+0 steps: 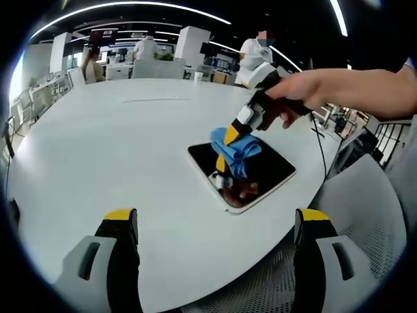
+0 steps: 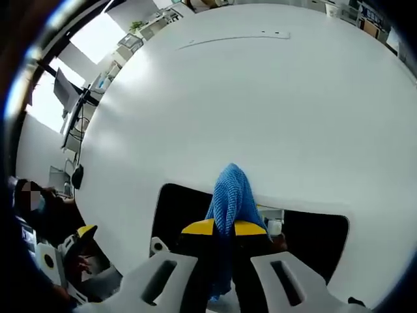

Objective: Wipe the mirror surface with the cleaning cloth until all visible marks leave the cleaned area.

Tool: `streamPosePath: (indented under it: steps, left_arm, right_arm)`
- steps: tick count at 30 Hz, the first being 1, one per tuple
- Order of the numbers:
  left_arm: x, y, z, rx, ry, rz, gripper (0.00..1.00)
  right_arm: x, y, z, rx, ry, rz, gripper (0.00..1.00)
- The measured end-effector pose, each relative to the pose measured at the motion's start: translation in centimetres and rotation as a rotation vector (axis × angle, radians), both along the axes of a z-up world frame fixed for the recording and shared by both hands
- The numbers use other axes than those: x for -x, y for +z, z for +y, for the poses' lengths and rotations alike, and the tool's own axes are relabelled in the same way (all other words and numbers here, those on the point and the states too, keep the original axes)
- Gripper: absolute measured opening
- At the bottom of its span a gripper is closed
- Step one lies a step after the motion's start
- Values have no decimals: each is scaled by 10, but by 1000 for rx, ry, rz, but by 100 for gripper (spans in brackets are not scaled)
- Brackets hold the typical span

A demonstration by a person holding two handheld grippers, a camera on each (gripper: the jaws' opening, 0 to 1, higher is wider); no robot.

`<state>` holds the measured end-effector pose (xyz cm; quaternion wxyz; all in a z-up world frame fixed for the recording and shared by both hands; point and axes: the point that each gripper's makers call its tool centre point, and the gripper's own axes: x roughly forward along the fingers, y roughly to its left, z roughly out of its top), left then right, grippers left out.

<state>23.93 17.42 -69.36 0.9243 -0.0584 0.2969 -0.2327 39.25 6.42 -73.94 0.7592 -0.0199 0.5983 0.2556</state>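
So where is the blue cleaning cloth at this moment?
The blue cleaning cloth is pinched in the right gripper and pressed onto the mirror, which lies on the white table, right of centre in the left gripper view.

Bare table [image 1: 117, 150] all around mirror [image 1: 273, 171]

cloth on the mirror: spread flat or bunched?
Bunched. The blue cloth is gathered into folds, pinched in the right gripper, and covers only a small part of the mirror. The left gripper hangs open, apart from it.

Place: probably open-plan office | large white table [image 1: 130, 143] | desks [image 1: 124, 68], monitors behind
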Motion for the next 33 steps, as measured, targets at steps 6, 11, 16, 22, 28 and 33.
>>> streamPosePath:
  steps: [6,11,16,22,28,33]
  left_arm:
    - [0,0,1,3,4,1,99]
    - [-1,-1,1,0,2,-1,99]
    - [-1,0,1,0,0,-3,99]
    - [0,-1,0,0,-4,3,99]
    - [0,-1,-1,2,-8,7,99]
    - [0,-2,-1,1,-10,8,99]
  right_arm:
    - [2,0,12,3,24,0,3]
    - [4,0,22,0,35,2,3]
    - [6,1,33,0,54,5,3]
    - [7,1,46,1,69,10,3]
    - [8,1,56,-25,51,13,3]
    - [9,1,62,-29,60,14,3]
